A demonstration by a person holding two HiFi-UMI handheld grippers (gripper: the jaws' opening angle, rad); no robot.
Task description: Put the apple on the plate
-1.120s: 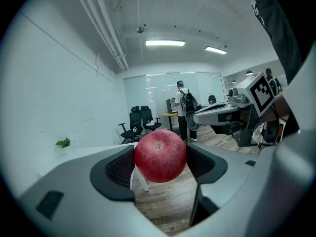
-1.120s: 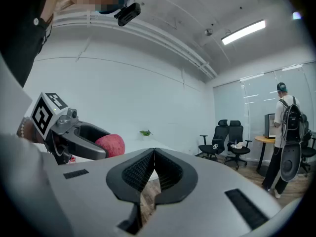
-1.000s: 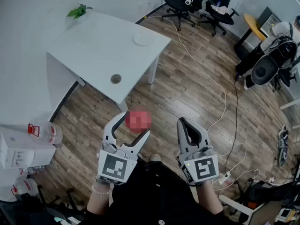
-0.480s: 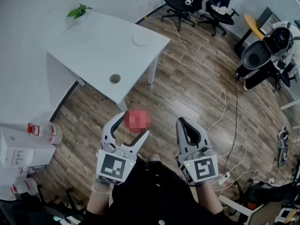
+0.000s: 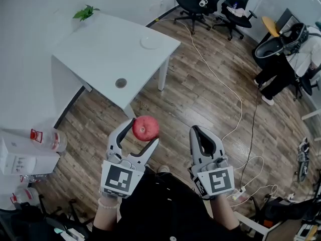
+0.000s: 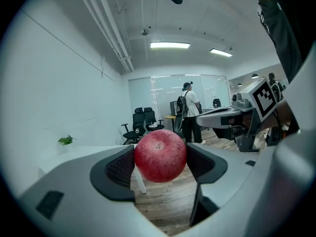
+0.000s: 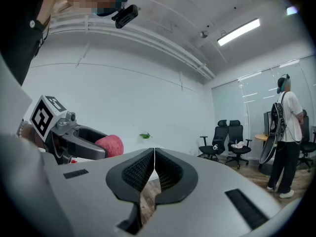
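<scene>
A red apple (image 5: 146, 128) sits clamped between the jaws of my left gripper (image 5: 144, 130), held in the air above the wooden floor. The left gripper view shows the same apple (image 6: 160, 155) pressed between both black pads. My right gripper (image 5: 199, 133) hovers beside it, shut and empty, its pads meeting in the right gripper view (image 7: 154, 169); the apple (image 7: 110, 145) appears there at the left. A small white plate (image 5: 151, 42) lies near the far right corner of the white table (image 5: 100, 59), well ahead of both grippers.
The table has a round cable hole (image 5: 121, 83) and a green plant (image 5: 84, 12) at its far corner. Office chairs (image 5: 210, 4) stand beyond. A white cable (image 5: 220, 84) runs across the floor. Water bottles (image 5: 47, 140) sit at left. A person (image 5: 286, 54) stands at right.
Both grippers hold about the same pose with the apple still gripped. The table has shifted slightly in view. The person at the right has moved.
</scene>
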